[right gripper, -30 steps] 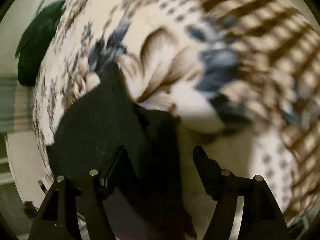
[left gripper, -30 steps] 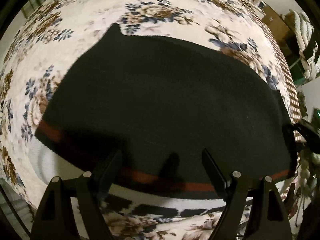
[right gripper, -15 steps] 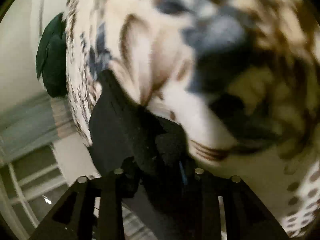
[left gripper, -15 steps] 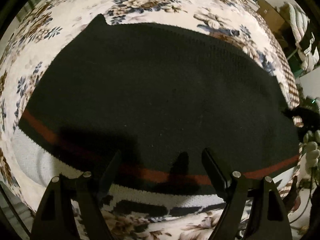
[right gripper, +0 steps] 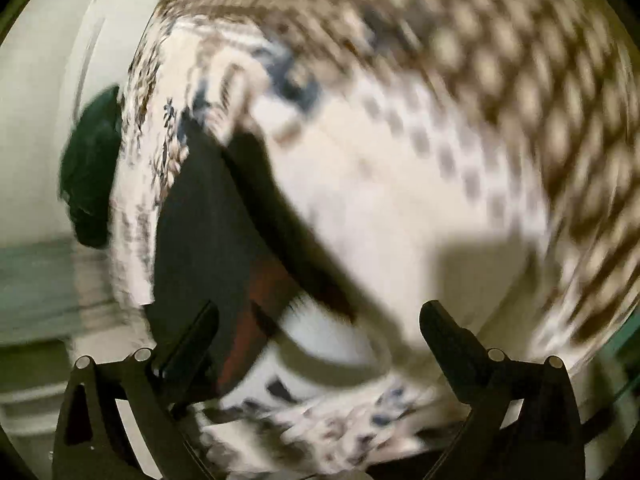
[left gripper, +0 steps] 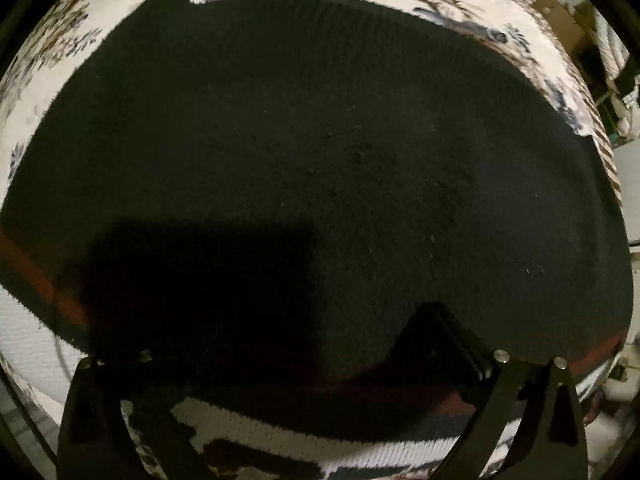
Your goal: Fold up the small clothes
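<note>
A black knit garment (left gripper: 320,152) with a red stripe (left gripper: 400,390) and a white patterned hem (left gripper: 248,428) lies flat on the floral cloth (left gripper: 472,12) and fills the left wrist view. My left gripper (left gripper: 304,344) is open, low over the hem; its left finger is lost in dark shadow. In the blurred right wrist view the garment (right gripper: 200,232) lies at the left, its red stripe (right gripper: 260,292) near the fingers. My right gripper (right gripper: 320,320) is open and empty above the garment's corner.
The floral cloth (right gripper: 400,160) has a brown chequered border (right gripper: 500,40). A dark green object (right gripper: 92,176) lies beyond the cloth's far edge at the left. Boxes and clutter (left gripper: 576,28) stand past the cloth at the upper right of the left wrist view.
My left gripper has dropped closer to the garment. My right gripper closed on the garment's edge half a second ago and has now opened and let go.
</note>
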Action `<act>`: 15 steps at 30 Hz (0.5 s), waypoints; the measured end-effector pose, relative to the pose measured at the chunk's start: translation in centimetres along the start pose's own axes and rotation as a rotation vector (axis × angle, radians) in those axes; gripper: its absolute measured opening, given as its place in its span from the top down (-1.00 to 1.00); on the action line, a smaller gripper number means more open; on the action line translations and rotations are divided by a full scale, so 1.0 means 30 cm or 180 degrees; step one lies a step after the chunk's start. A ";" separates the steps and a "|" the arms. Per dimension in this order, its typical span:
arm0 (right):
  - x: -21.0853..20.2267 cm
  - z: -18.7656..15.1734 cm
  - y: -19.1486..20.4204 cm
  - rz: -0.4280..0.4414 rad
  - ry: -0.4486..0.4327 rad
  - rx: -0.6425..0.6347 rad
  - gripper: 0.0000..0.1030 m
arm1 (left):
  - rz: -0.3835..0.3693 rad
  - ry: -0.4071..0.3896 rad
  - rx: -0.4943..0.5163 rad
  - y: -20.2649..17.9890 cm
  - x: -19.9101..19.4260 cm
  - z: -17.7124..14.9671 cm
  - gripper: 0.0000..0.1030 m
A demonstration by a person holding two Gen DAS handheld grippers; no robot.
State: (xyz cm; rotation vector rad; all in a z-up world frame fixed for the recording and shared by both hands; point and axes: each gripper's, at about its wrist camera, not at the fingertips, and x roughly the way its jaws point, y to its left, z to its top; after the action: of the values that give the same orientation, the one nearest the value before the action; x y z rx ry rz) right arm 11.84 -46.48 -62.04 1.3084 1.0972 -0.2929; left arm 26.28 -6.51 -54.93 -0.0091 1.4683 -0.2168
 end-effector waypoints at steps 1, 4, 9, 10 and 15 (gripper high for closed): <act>0.035 -0.039 -0.046 0.0142 0.0021 0.0182 -0.98 | 0.0023 0.0021 -0.0024 -0.001 0.005 0.006 -1.00; 0.147 -0.111 -0.110 0.0525 0.0094 0.0471 -0.98 | 0.0089 0.0088 -0.0057 -0.007 0.016 0.018 -1.00; 0.278 -0.134 -0.071 0.1116 -0.0191 0.0678 -1.00 | 0.0159 0.0045 -0.0071 -0.016 0.021 0.014 -1.00; 0.291 -0.131 -0.059 0.1129 -0.0264 0.0693 -1.00 | 0.0175 0.0032 -0.0074 -0.018 0.022 0.012 -1.00; 0.339 -0.158 -0.041 0.1131 -0.0652 0.0960 -1.00 | 0.0195 -0.0104 -0.0053 -0.025 0.016 -0.010 -1.00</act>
State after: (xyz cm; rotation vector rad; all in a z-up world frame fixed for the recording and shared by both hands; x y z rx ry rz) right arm 13.79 -38.79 -70.06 1.6726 0.6480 -0.3255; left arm 25.93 -7.28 -55.33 0.0188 1.4357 -0.1541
